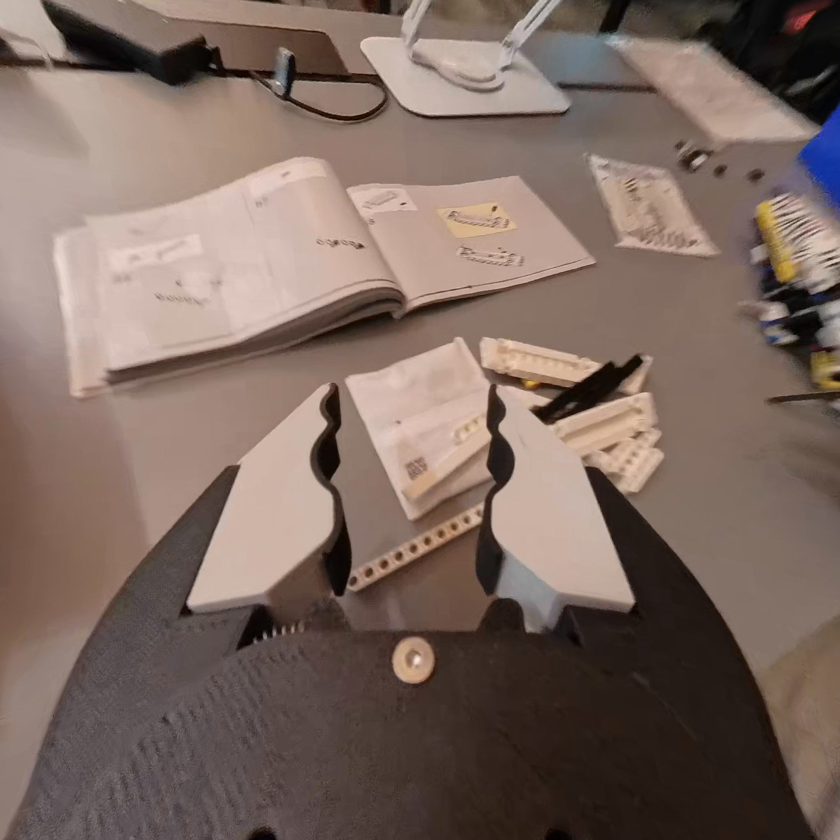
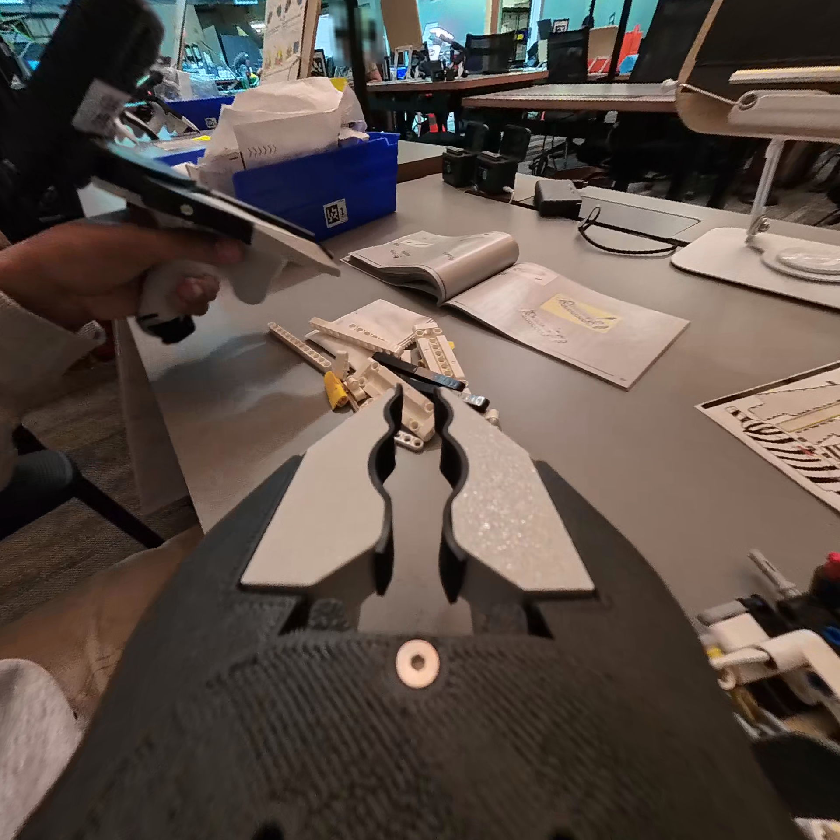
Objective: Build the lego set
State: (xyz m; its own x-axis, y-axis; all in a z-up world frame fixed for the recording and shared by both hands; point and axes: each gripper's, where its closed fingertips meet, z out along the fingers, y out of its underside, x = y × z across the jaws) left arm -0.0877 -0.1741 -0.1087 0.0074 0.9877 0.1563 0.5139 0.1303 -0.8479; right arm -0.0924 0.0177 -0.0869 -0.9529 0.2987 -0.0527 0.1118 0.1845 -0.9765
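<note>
A pile of white lego pieces [image 1: 591, 418] with black strips [image 1: 586, 386] lies on the grey table, next to a white parts bag [image 1: 422, 436] and a long white beam with holes [image 1: 409, 552]. My left gripper [image 1: 413, 395] is open and empty, hovering just above the bag and beam. In the right wrist view the same pile [image 2: 386, 363] lies ahead, with a yellow piece [image 2: 335, 390]. My right gripper [image 2: 418, 397] is open with a narrow gap, empty, just short of the pile. The left gripper [image 2: 254, 250] shows there at the left, held by a hand.
An open instruction booklet [image 1: 291, 268] [image 2: 513, 300] lies behind the pile. A partly built model [image 1: 800, 282] [image 2: 782, 636] sits at the right. A sticker sheet [image 2: 786, 422], a blue bin [image 2: 327, 182], a lamp base [image 1: 463, 77] and a cable [image 2: 627, 236] are farther off. It is some 9 centimeters from my left tips to the yellow piece [image 2: 335, 390].
</note>
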